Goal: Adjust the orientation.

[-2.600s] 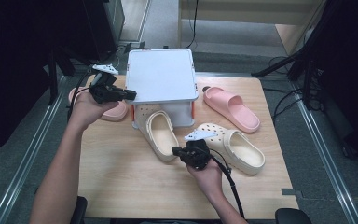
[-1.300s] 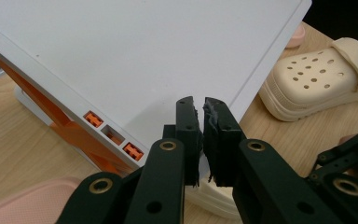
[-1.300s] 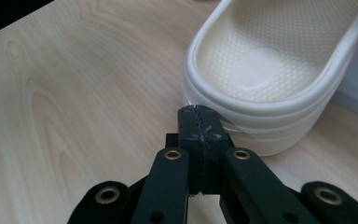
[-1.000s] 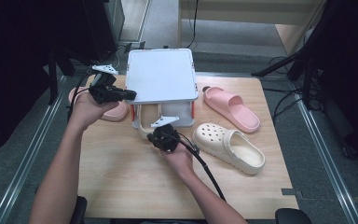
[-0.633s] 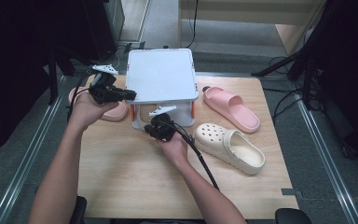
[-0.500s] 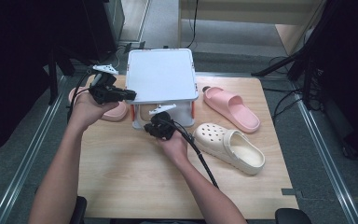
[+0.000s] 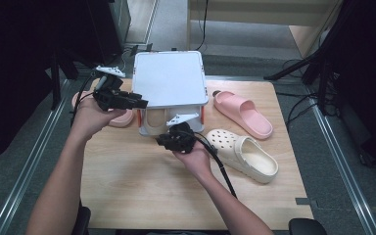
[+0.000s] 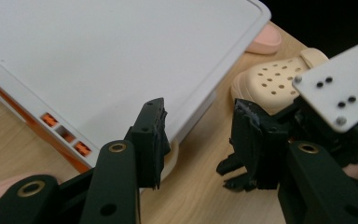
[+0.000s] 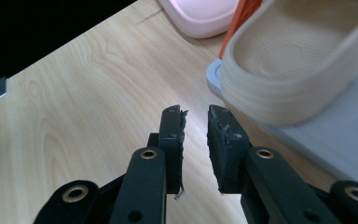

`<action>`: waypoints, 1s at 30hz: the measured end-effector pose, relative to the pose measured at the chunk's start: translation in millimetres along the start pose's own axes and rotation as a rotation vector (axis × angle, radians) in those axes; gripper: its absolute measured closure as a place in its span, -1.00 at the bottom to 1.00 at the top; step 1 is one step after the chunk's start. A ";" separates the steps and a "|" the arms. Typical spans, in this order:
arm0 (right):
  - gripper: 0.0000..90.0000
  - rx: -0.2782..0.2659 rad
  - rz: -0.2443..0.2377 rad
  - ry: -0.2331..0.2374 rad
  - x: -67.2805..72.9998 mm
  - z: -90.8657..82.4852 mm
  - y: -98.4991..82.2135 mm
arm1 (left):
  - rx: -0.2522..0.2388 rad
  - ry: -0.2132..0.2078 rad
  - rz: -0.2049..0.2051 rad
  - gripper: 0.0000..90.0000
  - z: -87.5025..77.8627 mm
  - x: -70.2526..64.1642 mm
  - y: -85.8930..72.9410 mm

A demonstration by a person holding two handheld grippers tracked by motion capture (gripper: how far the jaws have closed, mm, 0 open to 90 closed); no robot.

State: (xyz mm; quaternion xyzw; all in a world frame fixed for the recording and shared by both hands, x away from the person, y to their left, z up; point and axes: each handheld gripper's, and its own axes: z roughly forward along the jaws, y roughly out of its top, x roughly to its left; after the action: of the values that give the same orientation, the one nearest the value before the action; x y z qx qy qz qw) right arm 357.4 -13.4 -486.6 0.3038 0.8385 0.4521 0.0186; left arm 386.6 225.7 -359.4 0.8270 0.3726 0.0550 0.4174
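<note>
The table [image 7: 142, 196] has bare wood across its whole near half, so both hands have room to pull back toward the person; the far half is crowded. The box [image 9: 335, 140] stands at the far edge, and its lid [image 7: 169, 78] overhangs the front. The lid looks to be the main risk: with no grip on it, it could drop or shift onto what lies below, or be knocked askew if either hand rises under the overhang. The clog [image 9: 279, 88] sits inside the box under the lid, its heel jutting past the front rim, so a careless pull-back could drag it out. The second clog [image 7: 247, 154] lies near the right forearm, and a sideways sweep or the trailing cable could push it toward the table's right edge. One pink slide [image 7: 242, 112] lies right of the box and another [image 7: 120, 117] under the left hand, close to the left edge. The left gripper [image 8: 198, 121] has just been opening; its jaws stand wide apart at the lid's corner, clamping nothing. The right gripper [image 9: 196, 116] has also just been opening, its jaws slightly apart and empty, just short of the clog.
</note>
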 end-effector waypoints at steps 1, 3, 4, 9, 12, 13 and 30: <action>0.70 -0.002 -0.001 0.006 -0.3 -4.8 -1.2 | -0.002 -0.005 -0.001 0.20 -0.3 -3.1 -2.0; 0.69 -0.003 0.006 0.018 -0.6 -15.2 -3.7 | 0.003 0.002 -0.001 0.16 0.5 -7.2 -6.3; 0.66 -0.006 0.001 0.026 -1.3 -19.1 -4.9 | 0.006 0.006 -0.001 0.14 1.5 -8.9 -8.8; 0.52 0.004 -0.028 0.050 -2.9 -37.9 -12.6 | 0.016 0.013 -0.007 0.02 7.5 -16.3 -23.6; 0.48 -0.005 -0.038 0.074 -6.0 -48.8 -19.3 | 0.024 0.013 -0.009 -0.05 11.5 -20.3 -32.0; 0.48 -0.003 -0.049 0.070 -6.8 -52.8 -21.8 | 0.034 0.016 -0.006 -0.07 13.0 -21.8 -34.8; 0.21 -0.003 -0.075 0.055 -19.2 -105.2 -47.2 | 0.030 0.016 0.000 -0.20 32.6 -41.4 -79.7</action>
State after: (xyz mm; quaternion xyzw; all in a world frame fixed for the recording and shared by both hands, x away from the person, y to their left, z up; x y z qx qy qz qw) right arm 317.7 -121.3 -465.5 0.2595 0.8487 0.4607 0.0128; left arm 324.6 206.9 -429.6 0.8327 0.3767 0.0559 0.4019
